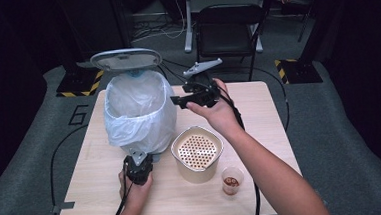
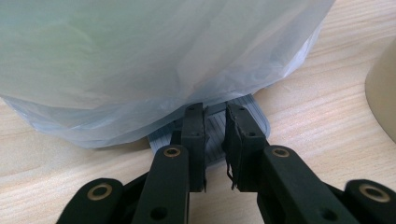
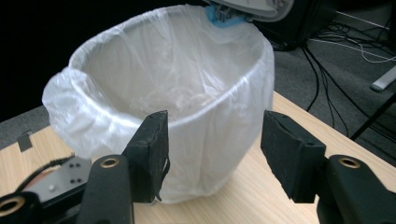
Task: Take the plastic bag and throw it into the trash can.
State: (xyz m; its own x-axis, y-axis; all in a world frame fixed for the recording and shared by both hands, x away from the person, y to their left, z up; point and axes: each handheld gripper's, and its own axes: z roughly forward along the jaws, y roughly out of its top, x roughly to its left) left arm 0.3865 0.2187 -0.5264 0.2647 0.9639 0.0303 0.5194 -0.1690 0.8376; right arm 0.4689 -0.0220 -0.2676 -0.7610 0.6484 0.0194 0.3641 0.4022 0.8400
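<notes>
Pressing down on the foot pedal (image 2: 219,135) of the little bin (image 1: 139,110) is what the left gripper (image 1: 139,166) is doing right now, its jaws pushed nearly together with only a thin slit between them and nothing pinched in there. In the left gripper view the jaw tips rest on the ribbed grey pedal, which pokes out from under the bin's near side, right below the overhang of the white bag (image 2: 154,60).

The bin itself sits toward the far left of the wooden table (image 1: 258,108), and its grey lid (image 1: 126,58) is flipped up at the back, so the bag-lined mouth is wide open.

The right gripper (image 1: 178,101) hangs in the air just right of the bin's rim, pointing at it. Its jaws are spread apart and empty, and from the right gripper view you look between them straight at the bin's side and into the opening.

Just right of the bin, close to the pedal, stands a tan container (image 1: 197,159) with a perforated insert on top. A small clear cup (image 1: 232,179) with something brown in it sits further right of that, nearer the person's edge of the table.
</notes>
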